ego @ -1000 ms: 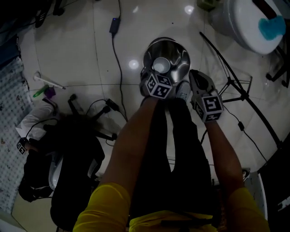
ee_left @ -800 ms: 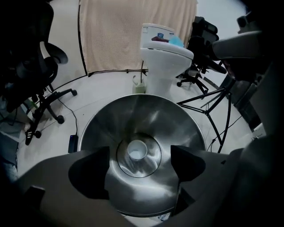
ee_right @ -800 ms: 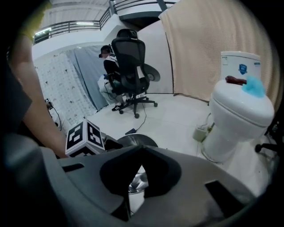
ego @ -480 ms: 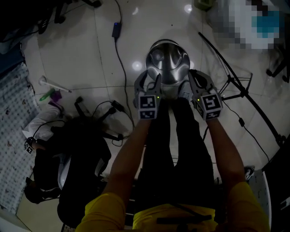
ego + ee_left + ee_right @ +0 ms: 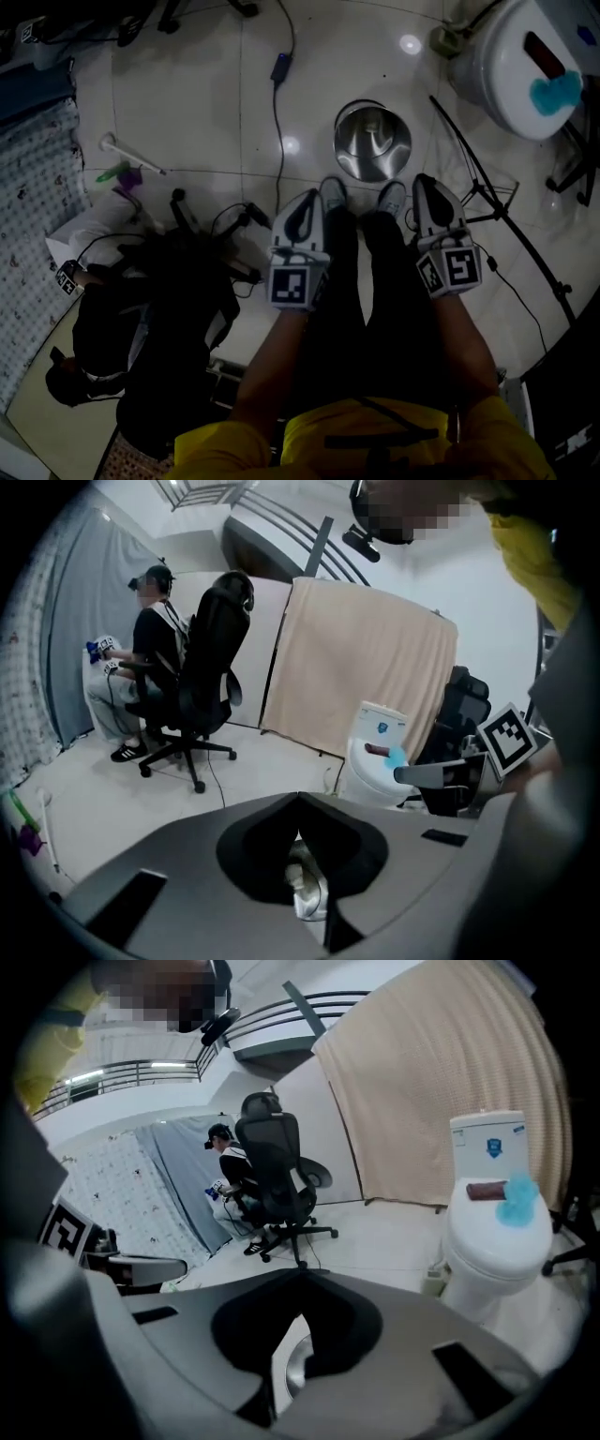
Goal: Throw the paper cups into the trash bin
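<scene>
Left gripper [image 5: 306,201], lower centre: jaws just closed, nothing between. Trash bin [image 5: 361,161], upper centre, on floor: paper cups unseen, inside too dim. Cups likely light, thin, crushable; grip sidewall gently. Right gripper [image 5: 429,187]: jaws together, empty.

The trash bin [image 5: 372,142] is sitting at twelve o'clock before the shoes [image 5: 333,194], toilet [image 5: 520,70] at two, office chair [image 5: 173,319] at eight.
</scene>
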A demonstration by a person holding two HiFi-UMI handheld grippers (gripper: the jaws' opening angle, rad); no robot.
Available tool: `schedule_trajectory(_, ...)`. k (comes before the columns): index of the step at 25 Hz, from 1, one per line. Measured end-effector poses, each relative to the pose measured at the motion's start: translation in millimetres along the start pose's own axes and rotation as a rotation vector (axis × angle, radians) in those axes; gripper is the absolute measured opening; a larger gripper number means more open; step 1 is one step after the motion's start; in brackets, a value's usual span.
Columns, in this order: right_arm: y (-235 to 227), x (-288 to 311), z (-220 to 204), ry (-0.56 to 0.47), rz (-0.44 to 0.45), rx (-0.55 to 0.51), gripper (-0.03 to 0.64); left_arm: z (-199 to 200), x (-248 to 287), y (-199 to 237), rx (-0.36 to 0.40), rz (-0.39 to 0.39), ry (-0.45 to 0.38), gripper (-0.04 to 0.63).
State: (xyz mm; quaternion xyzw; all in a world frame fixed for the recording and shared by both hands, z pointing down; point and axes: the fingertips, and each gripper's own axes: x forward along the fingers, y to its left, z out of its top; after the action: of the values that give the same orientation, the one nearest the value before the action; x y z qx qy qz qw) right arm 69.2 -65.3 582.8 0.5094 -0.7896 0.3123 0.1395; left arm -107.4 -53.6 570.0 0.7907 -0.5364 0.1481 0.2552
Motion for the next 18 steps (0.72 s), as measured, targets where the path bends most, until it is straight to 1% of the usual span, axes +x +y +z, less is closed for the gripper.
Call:
schedule_trajectory(2, 4.3, -5.9, 8.8, -0.006, -0.015, 0.001, 0.003, 16.1, -11.1, -2.0, -0.011, 0.018, -0.030, 0.000)
schedule_trajectory(4, 6.6, -12.1, 11.9, -0.001, -0.027, -0.003, 0.003, 22.7, -19.6, -4.2, -0.009, 0.023, -0.033, 0.010)
schedule_trajectory(10, 8.8, -25.3, 9.8, 0.009, -0.042, 0.005, 0.003, 26.0, -32.0, 2.3, -0.030, 0.044, -0.023, 0.018)
schedule_trajectory(15, 15.2, -30.9, 8.4, 0.012, -0.032, -0.007, 0.003, 21.7, -35.7, -1.1, -0.010, 0.044, -0.011, 0.018)
schedule_trajectory(16, 15.9, -29.7, 7.8, 0.015, -0.030, -0.010, 0.003, 19.4, -34.7, -1.3, -0.010, 0.041, -0.007, 0.026)
schedule_trajectory(17, 16.0, -28.5, 6.8, 0.017, -0.029, -0.012, 0.003, 16.7, -33.7, -1.5, -0.011, 0.040, -0.003, 0.061)
schedule_trajectory(18, 15.6, -27.7, 5.8, 0.019, -0.028, -0.013, 0.003, 14.0, -33.2, -2.1, -0.015, 0.042, 0.001, 0.066)
